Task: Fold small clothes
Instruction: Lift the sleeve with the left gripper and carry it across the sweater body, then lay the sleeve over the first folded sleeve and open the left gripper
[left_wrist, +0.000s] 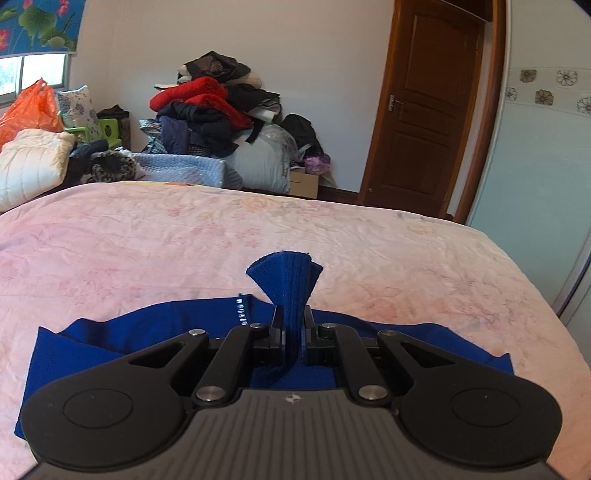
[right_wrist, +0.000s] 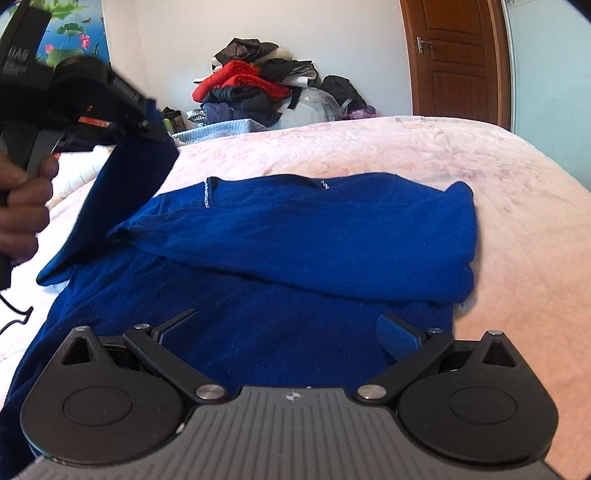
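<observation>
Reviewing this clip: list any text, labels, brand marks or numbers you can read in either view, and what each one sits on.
No readable text in either view.
White lettering on the left claw's black body: too blurred to read.
Small orange sticker on that claw: illegible.
Small emblem on the right claw housing: a symbol, no letters.
Blue sweater: no visible label.

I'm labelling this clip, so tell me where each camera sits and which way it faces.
Left wrist: on the left gripper, facing across the bed; its fingers pinch the blue sweater.
Right wrist: on the right gripper, fingers apart over the sweater; the left hand shows.
Shared: sweater, bed, clothes pile, door.
</observation>
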